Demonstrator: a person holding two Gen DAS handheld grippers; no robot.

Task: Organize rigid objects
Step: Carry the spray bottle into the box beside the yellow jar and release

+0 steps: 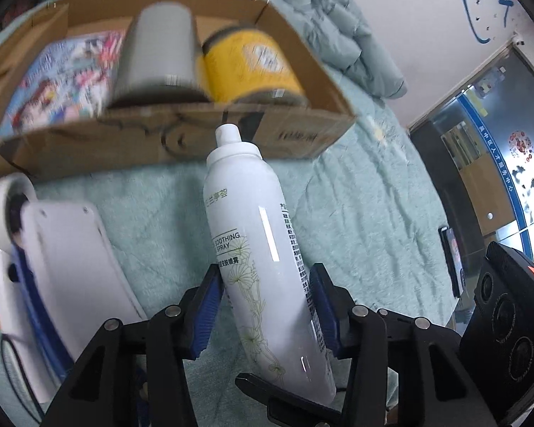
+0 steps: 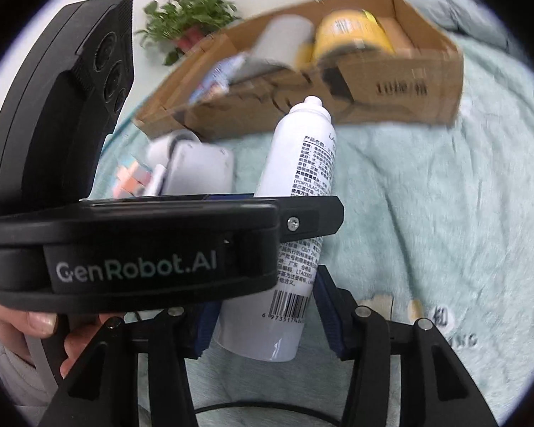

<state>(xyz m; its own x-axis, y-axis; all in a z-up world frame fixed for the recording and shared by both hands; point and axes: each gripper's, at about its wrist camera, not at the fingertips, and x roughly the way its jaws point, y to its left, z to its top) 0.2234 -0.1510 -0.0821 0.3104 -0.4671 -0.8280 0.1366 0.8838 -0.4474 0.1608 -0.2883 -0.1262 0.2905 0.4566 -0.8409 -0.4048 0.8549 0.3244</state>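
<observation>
A white soothing-spray bottle (image 1: pixel 258 249) points nozzle-first toward the cardboard box (image 1: pixel 167 135). My left gripper (image 1: pixel 265 311) is shut on the bottle's lower body, blue pads against both sides. In the right wrist view the same bottle (image 2: pixel 295 163) lies between my right gripper's fingers (image 2: pixel 267 315); the left pad touches it, the right pad stands slightly off. The left gripper's body (image 2: pixel 131 249) crosses in front and hides part of the bottle. The box (image 2: pixel 402 82) holds a grey cylinder (image 1: pixel 156 53), a yellow jar (image 1: pixel 249 64) and a colourful booklet (image 1: pixel 64 78).
A white device (image 1: pixel 64 267) and a white roll (image 1: pixel 3 199) lie on the pale green blanket (image 1: pixel 356 220) at left, by coloured blocks (image 2: pixel 133 178). A bunched quilt (image 1: pixel 331 25) lies behind the box. A potted plant (image 2: pixel 188 21) stands at the wall. A phone (image 1: pixel 452 259) lies at right.
</observation>
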